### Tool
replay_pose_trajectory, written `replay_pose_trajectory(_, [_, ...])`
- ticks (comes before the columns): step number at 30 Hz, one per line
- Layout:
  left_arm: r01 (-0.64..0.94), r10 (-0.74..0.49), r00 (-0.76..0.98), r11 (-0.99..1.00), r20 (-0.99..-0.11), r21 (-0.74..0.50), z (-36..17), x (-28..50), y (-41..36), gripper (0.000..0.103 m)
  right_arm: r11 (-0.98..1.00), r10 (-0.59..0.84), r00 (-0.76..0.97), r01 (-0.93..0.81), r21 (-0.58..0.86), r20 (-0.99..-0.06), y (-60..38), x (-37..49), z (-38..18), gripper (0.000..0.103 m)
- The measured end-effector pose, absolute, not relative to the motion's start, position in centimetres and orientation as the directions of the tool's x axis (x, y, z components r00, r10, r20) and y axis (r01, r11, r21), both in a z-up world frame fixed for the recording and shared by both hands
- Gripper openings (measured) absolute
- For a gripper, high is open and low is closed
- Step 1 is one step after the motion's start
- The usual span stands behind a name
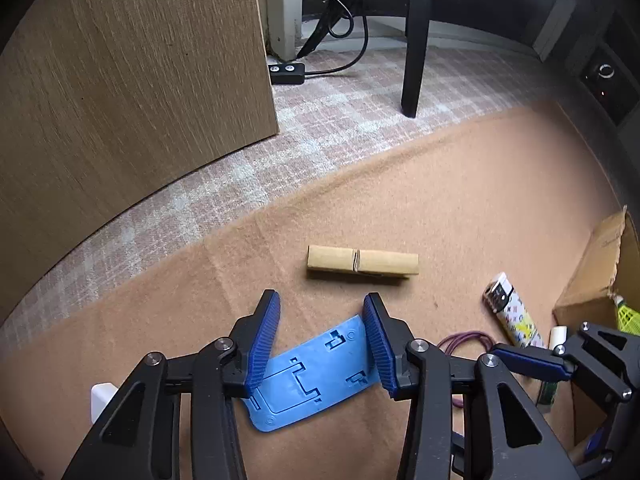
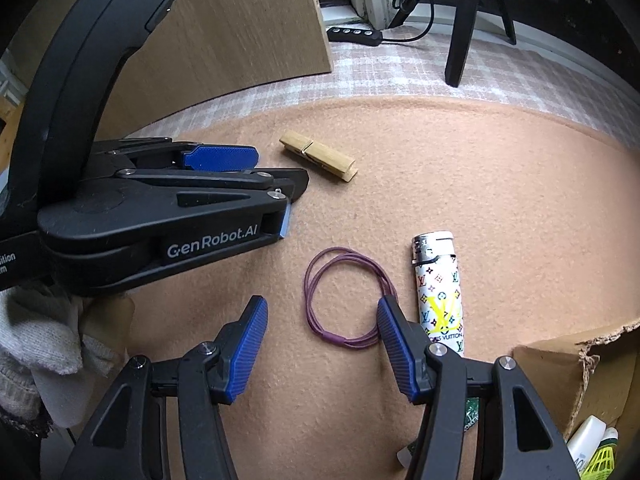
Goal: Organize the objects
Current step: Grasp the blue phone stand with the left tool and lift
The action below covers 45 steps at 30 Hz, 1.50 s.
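On the tan felt mat (image 1: 460,200), my left gripper (image 1: 322,300) points steeply down over a light blue plastic piece (image 1: 316,376). Its blue pads meet the piece's two short ends, and the piece lies flat. From the right wrist view, the left gripper (image 2: 280,172) sits low on the mat. My right gripper (image 2: 322,308) is open over a purple hair tie (image 2: 320,280), with the right pad above the loop's right side. A patterned white lighter (image 2: 438,292) lies just right of it. A wooden clothespin (image 1: 362,264) lies beyond the left fingertips.
A torn cardboard box (image 2: 568,368) at the right holds a white bottle (image 2: 586,436) and a yellow-green shuttlecock (image 2: 600,460). A wooden cabinet panel (image 1: 120,100), a power strip (image 1: 286,72) and a black chair leg (image 1: 414,60) stand on the checked carpet beyond the mat.
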State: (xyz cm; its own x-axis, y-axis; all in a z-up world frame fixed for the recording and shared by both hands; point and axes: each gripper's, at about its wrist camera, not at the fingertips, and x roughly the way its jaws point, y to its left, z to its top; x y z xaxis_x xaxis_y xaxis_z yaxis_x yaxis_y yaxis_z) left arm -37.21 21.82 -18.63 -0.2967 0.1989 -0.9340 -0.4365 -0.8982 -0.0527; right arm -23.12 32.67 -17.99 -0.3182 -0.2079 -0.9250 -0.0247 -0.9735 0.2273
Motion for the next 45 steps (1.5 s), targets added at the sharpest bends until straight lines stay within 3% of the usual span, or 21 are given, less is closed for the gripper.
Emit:
replay_pose_trajectory(16, [-0.441,0.196,-0.302,-0.896,-0.933,-0.046,-19.0,-33.4,18.3,0.046,-0.944,-0.327,-0.246,0.032,0.329,-0.912,31.8,-20.8,-18.0,0.046])
replay_pose_trajectory(33, [-0.476,0.226,-0.296,-0.877,-0.928,-0.061,-18.2,-20.8,12.5,0.046,-0.891,-0.452,-0.186,0.045,0.452,-0.872,29.3,-11.3,-18.3,0.045])
replay_pose_trajectory(45, [-0.444,0.261,-0.255,-0.887,-0.931,-0.127,-17.4,-14.1,10.1,0.045,-0.899,-0.426,-0.252,0.012,0.438,-0.869,29.3,-7.1,-16.8,0.042])
